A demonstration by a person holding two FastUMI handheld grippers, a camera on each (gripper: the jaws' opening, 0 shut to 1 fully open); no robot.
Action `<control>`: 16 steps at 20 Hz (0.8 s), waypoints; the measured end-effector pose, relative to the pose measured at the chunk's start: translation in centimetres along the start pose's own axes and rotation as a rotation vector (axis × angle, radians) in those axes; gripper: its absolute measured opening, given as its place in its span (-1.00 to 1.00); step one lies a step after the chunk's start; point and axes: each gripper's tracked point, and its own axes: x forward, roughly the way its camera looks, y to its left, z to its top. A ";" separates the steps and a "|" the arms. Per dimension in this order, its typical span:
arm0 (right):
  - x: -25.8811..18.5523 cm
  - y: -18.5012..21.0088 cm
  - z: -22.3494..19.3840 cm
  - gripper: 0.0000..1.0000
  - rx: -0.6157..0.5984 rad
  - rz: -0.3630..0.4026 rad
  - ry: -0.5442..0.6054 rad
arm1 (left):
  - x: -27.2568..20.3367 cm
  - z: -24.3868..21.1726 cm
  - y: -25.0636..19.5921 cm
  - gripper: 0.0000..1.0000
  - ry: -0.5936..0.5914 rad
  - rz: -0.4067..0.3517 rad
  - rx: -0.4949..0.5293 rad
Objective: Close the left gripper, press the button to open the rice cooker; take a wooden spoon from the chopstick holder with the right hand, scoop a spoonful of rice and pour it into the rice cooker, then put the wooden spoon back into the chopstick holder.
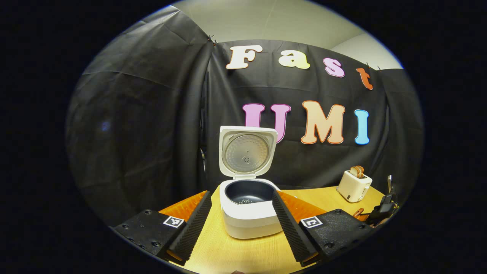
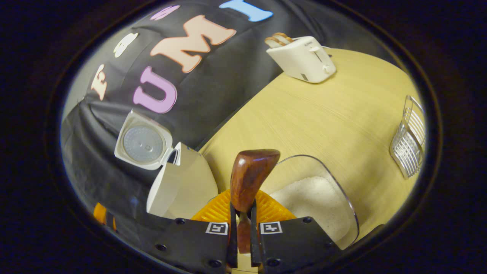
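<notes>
The rice cooker [image 1: 249, 207] is standing on the table [image 1: 236, 251] with its lid [image 1: 247, 151] swung fully upright, so the button step is judged complete. A few pale grains are lying on the floor of its dark, smooth inner pot [image 1: 248, 192].

The left gripper [image 1: 243, 224] is hovering in front of the rice cooker, fingers [image 1: 192, 228] spread wide and holding nothing. Their black ribbed faces are flanking the cooker body without touching it (a parked position, probably to keep the opening unobstructed).

The right gripper [image 2: 243, 228] is clamping the wooden spoon [image 2: 249, 179] between both fingers, which are nearly together on the handle. The bowl of the spoon, glossy reddish-brown and rounded, is pointing forward, away from the camera. Whether rice is lying in it cannot be told, since only its convex back is showing.

Beside the rice cooker, the clear, round-cornered rice container [image 2: 323, 198] is sitting on a ridged orange mat [image 2: 243, 209], with fine white rice filling its base. The spoon is hanging over the mat between container and cooker.

The chopstick holder [image 2: 409, 148], a slatted wire basket, is standing well apart from the rice cooker, beyond the container. A cream toaster [image 2: 302, 57] is standing farther back.
</notes>
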 end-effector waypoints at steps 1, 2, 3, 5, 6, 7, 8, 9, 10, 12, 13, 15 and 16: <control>-0.3 0.1 0.8 -0.70 0.029 0.008 -0.006 | 0.0 0.1 -0.1 0.90 0.001 -0.003 0.001; -0.5 0.2 1.6 -0.68 0.051 0.018 -0.016 | 0.0 0.2 -0.2 0.89 -0.001 -0.007 0.002; -0.8 0.3 2.4 -0.67 0.065 0.031 -0.027 | 0.1 0.3 -0.4 0.90 -0.003 -0.011 0.002; -1.5 0.6 3.9 -0.70 0.079 0.054 -0.045 | 0.2 0.5 -0.8 0.90 -0.004 -0.018 0.001; -1.6 0.7 4.4 -0.70 0.088 0.061 -0.050 | 0.1 0.5 -1.0 0.89 -0.005 -0.020 0.000; -2.0 0.9 4.9 -0.70 0.101 0.071 -0.050 | 0.1 0.6 -1.2 0.90 -0.005 -0.022 0.001; -2.2 1.2 5.4 -0.64 0.118 0.084 -0.053 | 0.0 0.7 -1.3 0.90 -0.007 -0.023 0.002; -2.6 1.8 5.8 -0.64 0.132 0.099 -0.052 | 0.0 0.8 -1.4 0.89 -0.009 -0.023 0.003; -2.8 2.5 6.3 -0.67 0.141 0.114 -0.053 | -0.1 1.0 -1.4 0.89 -0.012 -0.023 0.001; -3.1 4.2 7.1 -0.67 0.133 0.145 -0.062 | -0.5 1.1 -1.5 0.89 -0.016 -0.021 0.001; -3.2 5.1 7.5 -0.67 0.126 0.161 -0.065 | -0.4 1.2 -1.4 0.86 -0.017 -0.020 0.002; -3.5 7.3 8.1 -0.67 0.126 0.201 -0.069 | -0.5 1.3 -1.2 0.89 -0.019 -0.014 0.000; -3.4 8.5 8.2 -0.70 0.131 0.223 -0.066 | -0.7 1.3 -1.0 0.90 -0.019 -0.011 -0.002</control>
